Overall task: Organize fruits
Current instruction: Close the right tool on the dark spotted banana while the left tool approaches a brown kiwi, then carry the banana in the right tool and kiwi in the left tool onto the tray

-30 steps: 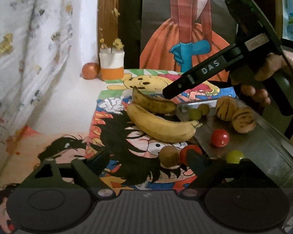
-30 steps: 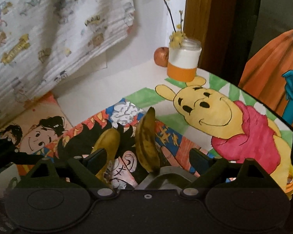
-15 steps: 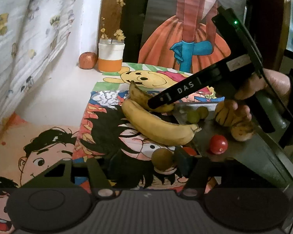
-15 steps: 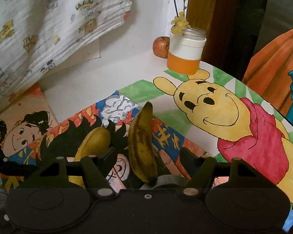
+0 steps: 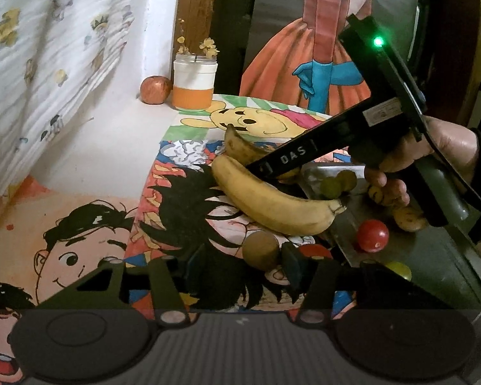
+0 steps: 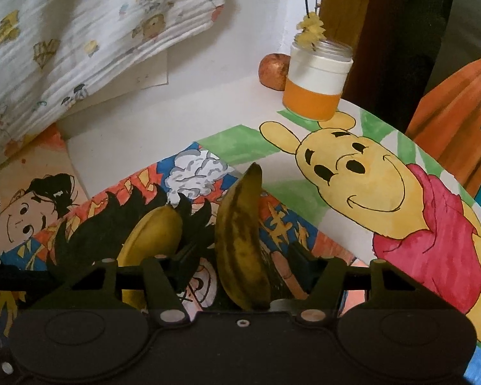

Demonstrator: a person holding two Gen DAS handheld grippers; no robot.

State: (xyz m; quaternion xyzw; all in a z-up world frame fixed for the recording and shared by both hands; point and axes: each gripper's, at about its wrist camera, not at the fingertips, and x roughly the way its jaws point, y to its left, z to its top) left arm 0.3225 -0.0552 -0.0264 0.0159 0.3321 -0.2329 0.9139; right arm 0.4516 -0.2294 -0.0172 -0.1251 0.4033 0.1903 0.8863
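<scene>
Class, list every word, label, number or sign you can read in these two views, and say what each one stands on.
"DAS": white letters on the black arm of the right gripper, seen from the left wrist camera.
White sticker higher on the same gripper body: print too small to read.
Patterned cloth at the wall: yellow marks too blurred to read.
Small marks on the white paper under the cloth: unreadable.

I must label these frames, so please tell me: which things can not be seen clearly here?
- Spotted banana: left view, right gripper's arm covers its stem end.
- Striped fruits: left view, the hand hides them.
- Yellow fruit: left view, left gripper cuts it off.
- Right gripper: fingers straddle the banana; contact unclear.
</scene>
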